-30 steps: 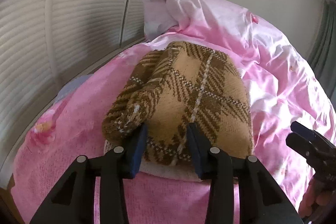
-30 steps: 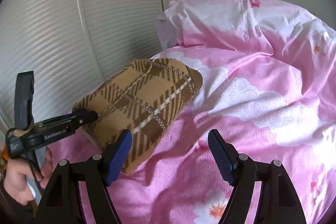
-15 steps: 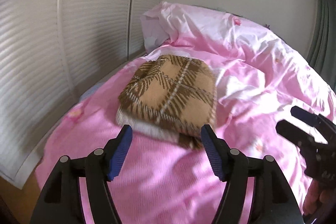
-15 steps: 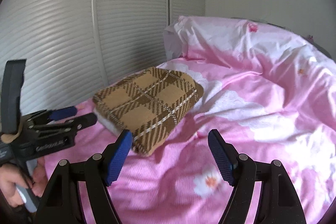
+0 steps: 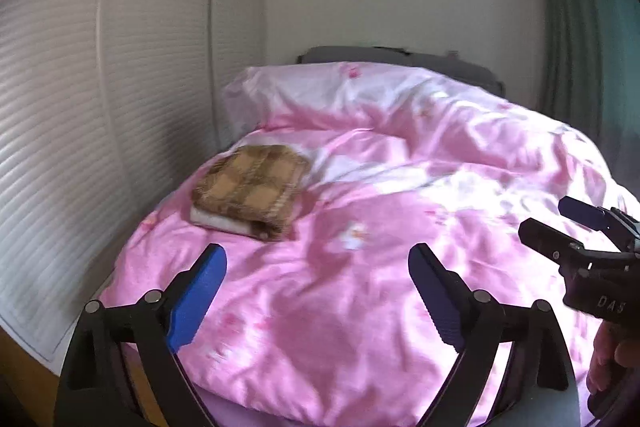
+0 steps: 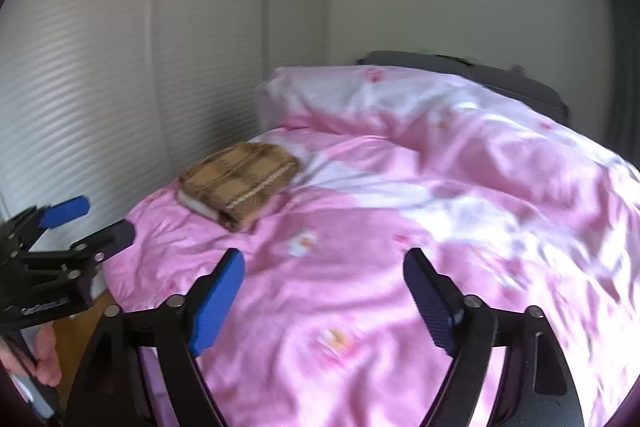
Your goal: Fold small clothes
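1. The left gripper (image 5: 318,291) hangs over the near end of the bed, its blue-padded jaws opening wide with nothing between them but the pink duvet (image 5: 360,307) far below.
2. The right gripper (image 6: 324,297) hangs over the same near end, its jaws likewise opening and empty, blue pads spread over bare duvet.
3. Each tool shows in the other's view: the right gripper enters the left wrist view at the right edge, with part of a hand (image 5: 608,359) beneath it; the left gripper enters the right wrist view at the left edge, held by a hand (image 6: 44,355) low in the corner.
4. The folded brown plaid garment (image 5: 250,181) lies flat on the duvet, well beyond both grippers and apart from them, on the side of the bed nearest the white slatted doors (image 5: 60,107).
5. A white layer (image 5: 216,221) shows under the plaid along the garment's near edge; whether it is lining or a second piece cannot be told.
6. Beyond the garment, toward the head of the bed, the duvet bunches in pale pink folds against a dark headboard (image 5: 400,57).
7. A green curtain (image 5: 576,39) hangs on the far side of the bed from the garment.
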`<state>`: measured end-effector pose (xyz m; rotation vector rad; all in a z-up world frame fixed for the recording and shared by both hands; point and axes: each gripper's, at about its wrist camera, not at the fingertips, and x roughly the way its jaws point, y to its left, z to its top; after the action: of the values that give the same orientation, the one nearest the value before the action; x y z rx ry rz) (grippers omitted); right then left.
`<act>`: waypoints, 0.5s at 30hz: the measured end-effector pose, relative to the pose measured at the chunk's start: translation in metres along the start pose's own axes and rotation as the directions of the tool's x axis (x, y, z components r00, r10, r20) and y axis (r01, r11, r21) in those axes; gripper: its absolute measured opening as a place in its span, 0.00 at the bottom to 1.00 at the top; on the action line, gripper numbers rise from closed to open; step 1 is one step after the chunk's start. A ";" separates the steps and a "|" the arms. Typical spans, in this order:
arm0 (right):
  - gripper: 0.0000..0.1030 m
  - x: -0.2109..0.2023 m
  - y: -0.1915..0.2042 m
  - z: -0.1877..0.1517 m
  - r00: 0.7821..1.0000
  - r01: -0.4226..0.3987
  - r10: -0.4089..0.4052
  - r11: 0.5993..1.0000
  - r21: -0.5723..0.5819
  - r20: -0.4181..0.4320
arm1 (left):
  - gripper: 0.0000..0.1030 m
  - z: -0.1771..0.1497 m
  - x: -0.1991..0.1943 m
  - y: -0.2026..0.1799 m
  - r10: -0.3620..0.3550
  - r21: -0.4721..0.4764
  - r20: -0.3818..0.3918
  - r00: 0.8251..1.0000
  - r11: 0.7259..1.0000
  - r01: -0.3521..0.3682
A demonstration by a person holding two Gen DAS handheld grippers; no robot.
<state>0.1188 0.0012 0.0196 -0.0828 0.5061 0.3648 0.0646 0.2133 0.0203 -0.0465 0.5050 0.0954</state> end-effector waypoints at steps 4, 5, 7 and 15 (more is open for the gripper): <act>0.84 -0.051 -0.049 -0.014 0.996 0.086 -0.087 0.995 0.059 0.009 | 0.96 -0.004 -0.019 -0.043 -0.044 0.024 -0.011 0.999 0.999 0.044; 0.84 -0.061 -0.057 -0.017 0.995 0.103 -0.104 0.992 0.068 0.011 | 0.97 -0.006 -0.024 -0.058 -0.046 0.038 -0.012 0.999 0.998 0.046; 0.84 -0.086 -0.079 -0.025 0.989 0.144 -0.147 0.985 0.093 0.020 | 0.98 -0.009 -0.033 -0.086 -0.065 0.066 -0.016 0.998 0.996 0.066; 0.87 -0.158 -0.133 -0.056 0.957 0.275 -0.285 0.949 0.155 0.051 | 1.00 -0.016 -0.054 -0.154 -0.124 0.088 -0.013 0.992 0.988 0.125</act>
<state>0.0129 -0.1828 0.0462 0.0019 0.4398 0.0509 0.0261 0.0546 0.0355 0.0085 0.5116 -0.0494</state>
